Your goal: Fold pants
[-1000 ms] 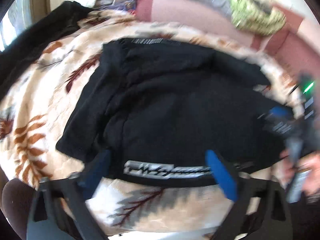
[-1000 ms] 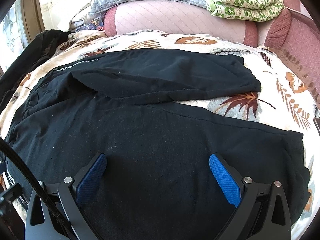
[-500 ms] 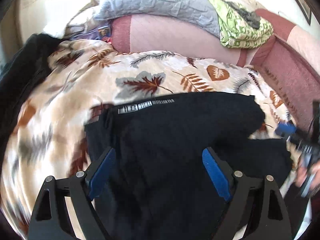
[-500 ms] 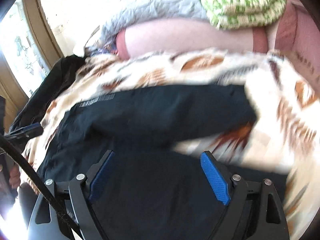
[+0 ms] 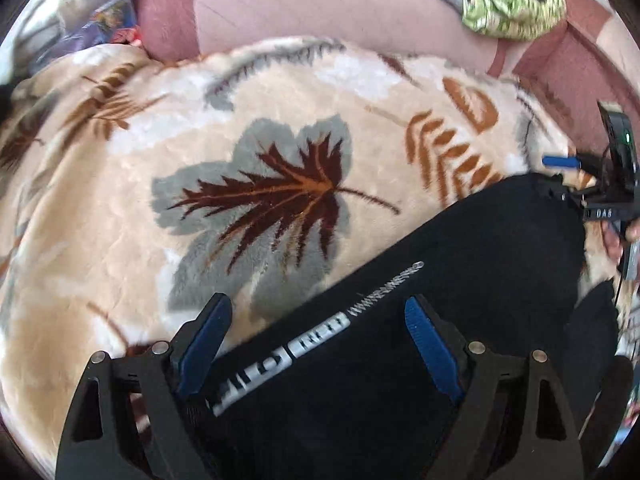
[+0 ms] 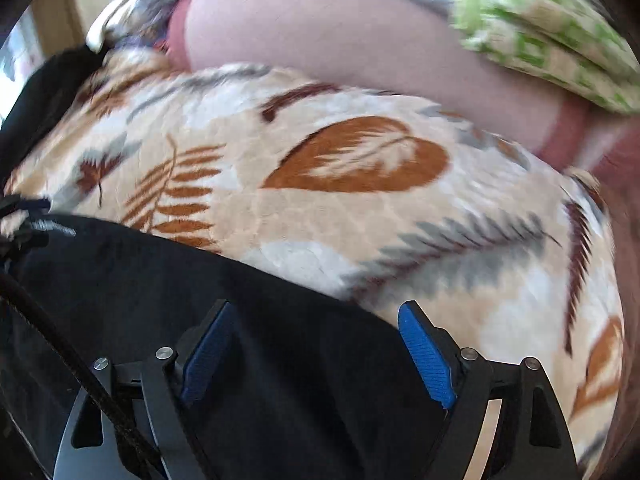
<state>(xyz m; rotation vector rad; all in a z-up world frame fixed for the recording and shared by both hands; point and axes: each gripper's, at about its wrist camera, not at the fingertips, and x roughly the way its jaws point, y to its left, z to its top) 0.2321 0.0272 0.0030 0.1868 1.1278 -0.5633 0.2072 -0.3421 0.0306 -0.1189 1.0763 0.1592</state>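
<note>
Black pants [image 5: 480, 248] lie on a leaf-patterned blanket [image 5: 260, 200], and their white printed waistband [image 5: 320, 340] runs slantwise between my left fingers. My left gripper [image 5: 316, 304] hangs open over that far edge and grips nothing. At the right rim of the left wrist view are the right gripper's blue finger [image 5: 560, 161] and a hand [image 5: 616, 240]. My right gripper [image 6: 315, 308] hovers over the pants' [image 6: 160, 280] far edge. Its jaws are closing with fabric below and between them, and the pads do not press on it.
A pink sofa back [image 5: 320, 12] rises behind the blanket, with a green patterned cloth [image 5: 512, 4] and a grey quilt on top. Another black garment [image 6: 48, 92] lies at the far left. A black cable [image 6: 60, 340] crosses the right wrist view.
Both grippers have swept from over the middle of the pants to their far edge, so the blanket now fills most of each view. The right jaws have narrowed a little.
</note>
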